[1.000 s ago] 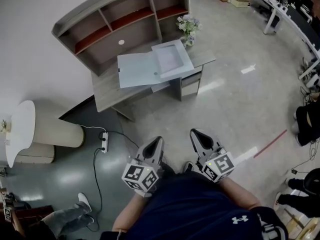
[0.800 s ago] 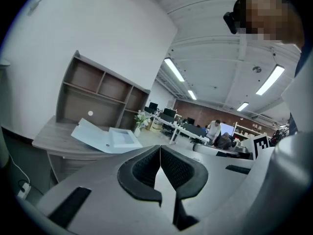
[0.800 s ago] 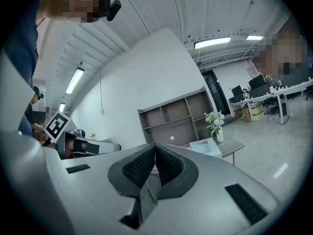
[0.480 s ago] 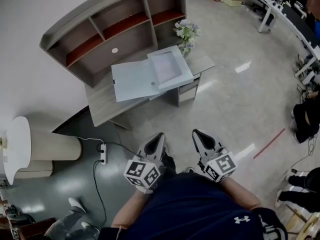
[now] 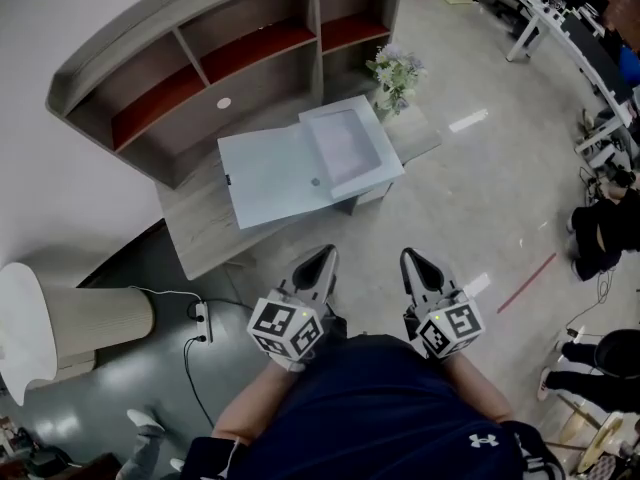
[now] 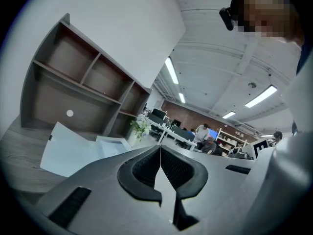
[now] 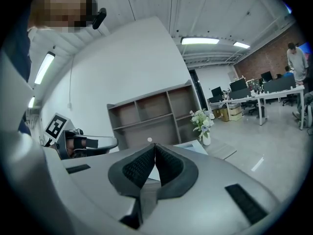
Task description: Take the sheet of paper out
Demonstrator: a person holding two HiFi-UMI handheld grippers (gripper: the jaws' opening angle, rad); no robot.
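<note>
**Tongs.** Left tongs (image 5: 325,254): jaws together, pads meeting at the tips, nothing between them. Right tongs (image 5: 410,257): same, closed on nothing. Both are held side by side close to the person's torso, pointing fwd and roughly level. Judged a carrying posture for the approach, since nothing is within reach and there is no cause to open yet.

**Ahead of both tongs, well apart.** Grey wood-grain surface (image 5: 195,238) carries a pale blue, flat, hinged box file (image 5: 270,173), lying open. Its lid is spread flat on the left-tongs side and its shallow tray (image 5: 385,163) sits on the right-tongs side. Judged: open like this, the contents can be reached from above w/o further handling of the lid.

**Task item.** White sheet of paper (image 5: 342,143) appears to lie flat on the tray floor. It is too far off to tell its edges from the tray. It is untouched, so the task is at approach stage.

**Beyond the file.** Grey shelf unit with red-brown boards (image 5: 200,68) backs the surface. A small vase of white flowers (image 5: 397,73) stands near the tray's far corner on the right-tongs side.

**Risks (judged).** A thin sheet lying flat gives no grip, so an edge needs lifting first. A light tray may slide, so one tongs should steady it. The vase is close enough to be knocked by a reach from the right.
</note>
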